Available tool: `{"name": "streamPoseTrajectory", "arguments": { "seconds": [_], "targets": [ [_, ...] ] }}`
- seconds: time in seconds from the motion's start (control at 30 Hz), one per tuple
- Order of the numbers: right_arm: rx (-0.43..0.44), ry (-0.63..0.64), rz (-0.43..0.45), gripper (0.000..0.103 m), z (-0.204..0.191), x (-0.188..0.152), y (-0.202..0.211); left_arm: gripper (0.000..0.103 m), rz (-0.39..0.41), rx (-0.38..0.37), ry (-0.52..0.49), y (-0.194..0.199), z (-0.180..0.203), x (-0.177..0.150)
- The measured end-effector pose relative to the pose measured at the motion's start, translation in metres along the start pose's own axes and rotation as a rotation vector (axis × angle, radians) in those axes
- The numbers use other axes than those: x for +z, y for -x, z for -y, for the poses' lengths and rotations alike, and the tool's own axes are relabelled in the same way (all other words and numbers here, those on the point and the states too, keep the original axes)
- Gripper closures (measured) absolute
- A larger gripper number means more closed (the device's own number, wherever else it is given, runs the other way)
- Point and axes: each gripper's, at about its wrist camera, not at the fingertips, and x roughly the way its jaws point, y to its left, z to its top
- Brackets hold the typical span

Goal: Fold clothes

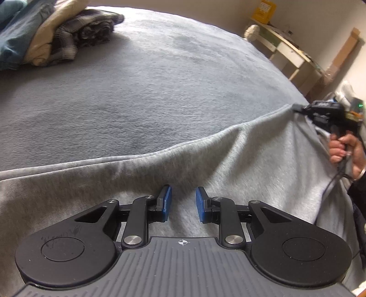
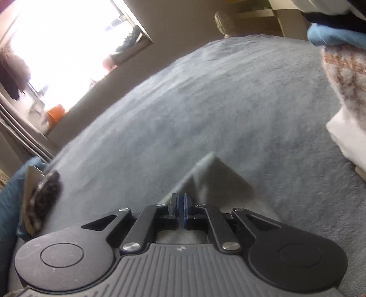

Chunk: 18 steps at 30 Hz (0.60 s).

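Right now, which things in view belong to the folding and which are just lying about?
In the job:
- grey garment, spread on the bed
- right tongs, shut on its corner
- left tongs, open above it

Lying about:
- clothes pile at the far side of the grey blanket
- yellow box on the shelf
- orange container near the window

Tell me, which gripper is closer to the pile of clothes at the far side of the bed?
Left, probably. The left gripper hovers over the grey garment, facing the clothes pile across the blanket. The right gripper pinches the garment's corner farther away.
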Motion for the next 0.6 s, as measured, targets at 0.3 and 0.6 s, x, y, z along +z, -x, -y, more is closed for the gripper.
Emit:
{"name": "streamPoseTrajectory", "arguments": {
  "seconds": [0.3, 0.6],
  "targets": [
    [0.815, -0.118, -0.502, 0.081, -0.117, -0.058, -0.051, 0.069, 0.031, 0.232, 0.181, 0.052, 0.005, -0.022],
    [1.01, -0.303, -0.785, 0.08, -0.166, -0.156, -0.09, 0.069, 0.143, 0.868, 0.419, 0.159, -0.016, -0.04]
  ]
}}
